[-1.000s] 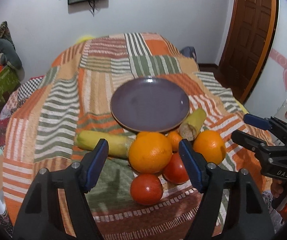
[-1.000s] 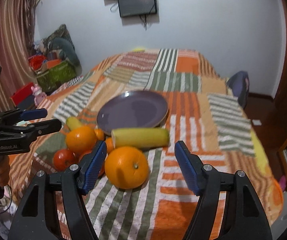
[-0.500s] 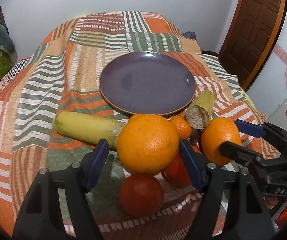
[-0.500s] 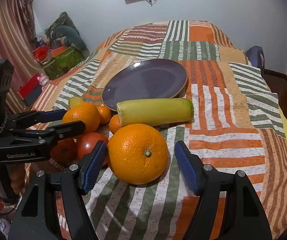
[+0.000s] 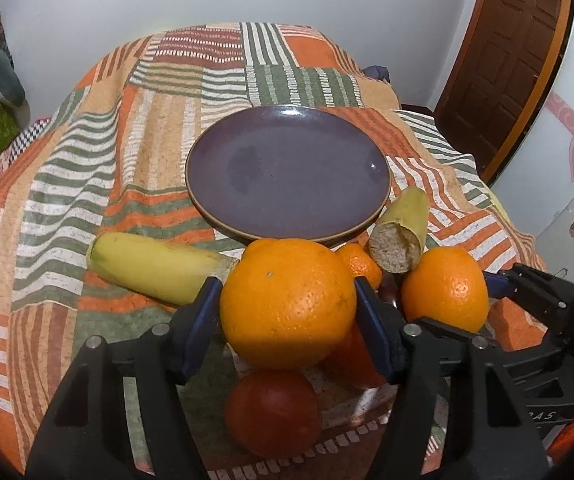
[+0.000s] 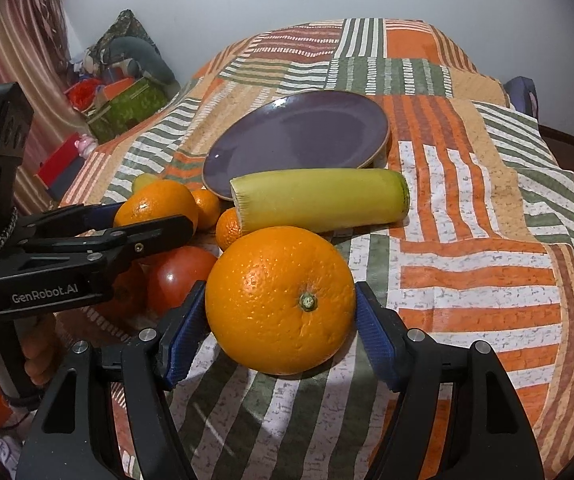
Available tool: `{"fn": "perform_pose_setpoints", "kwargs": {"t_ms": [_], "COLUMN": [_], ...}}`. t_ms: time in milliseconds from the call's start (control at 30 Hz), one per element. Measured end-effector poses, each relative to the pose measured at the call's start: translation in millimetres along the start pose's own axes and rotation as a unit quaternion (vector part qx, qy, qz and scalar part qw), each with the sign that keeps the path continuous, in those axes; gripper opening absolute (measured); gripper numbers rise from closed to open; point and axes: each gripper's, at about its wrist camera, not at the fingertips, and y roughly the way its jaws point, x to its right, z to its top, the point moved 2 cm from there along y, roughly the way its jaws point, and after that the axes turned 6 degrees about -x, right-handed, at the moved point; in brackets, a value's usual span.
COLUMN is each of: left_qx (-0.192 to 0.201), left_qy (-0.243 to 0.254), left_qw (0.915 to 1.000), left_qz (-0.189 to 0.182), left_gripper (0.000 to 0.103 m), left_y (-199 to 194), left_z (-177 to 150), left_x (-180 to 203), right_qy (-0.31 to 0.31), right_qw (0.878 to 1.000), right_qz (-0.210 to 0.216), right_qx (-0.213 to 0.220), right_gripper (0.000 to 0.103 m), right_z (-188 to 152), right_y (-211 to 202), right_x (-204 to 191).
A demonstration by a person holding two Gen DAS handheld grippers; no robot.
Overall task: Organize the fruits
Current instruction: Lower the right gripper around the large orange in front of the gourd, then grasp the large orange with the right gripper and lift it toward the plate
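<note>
A purple plate lies bare on the patchwork quilt; it also shows in the right wrist view. In front of it lie oranges, tomatoes and two yellow-green gourd pieces. My left gripper has its blue pads against both sides of a large orange, above a tomato. My right gripper has its pads against the sides of another large orange, which rests on the quilt. The left gripper's fingers show at left in the right wrist view.
One gourd piece lies left of the pile, another lies before the plate. Small oranges and a tomato sit between the grippers. Boxes and clutter stand left of the bed; a wooden door is right.
Both grippers moved forward and closed in: each large orange now sits between the pads, touching them, where before the jaws stood wide apart.
</note>
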Motion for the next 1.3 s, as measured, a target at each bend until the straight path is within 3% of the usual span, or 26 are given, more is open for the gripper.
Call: {"fn": "perform_pose_setpoints", "kwargs": {"t_ms": [267, 800, 1300], "left_qx": [-0.002, 0.063, 0.13], "left_qy": [-0.002, 0.003, 0.003], "left_qw": [1.0, 0.9979, 0.9909], "left_qz": [0.001, 0.013, 0.036], "left_gripper": [0.065, 0.065, 0.065], "left_y": [-5.4, -58.8, -93.1], "left_z": [0.6, 13.5, 63.2], "left_x": [-1.7, -2.7, -16.0], "right_qy": [0.0, -0.014, -0.029], "right_qw": [1.0, 0.997, 0.988], "right_qz": [-0.009, -0.04, -0.068], "right_qx": [0.001, 0.061, 0.134], "right_gripper": [0.067, 0.067, 0.067], "right_z": [2.8, 23.8, 74.0], "right_y": [-1.7, -42.7, -67.4], "right_x": [-2.6, -7.1, -4.5]}}
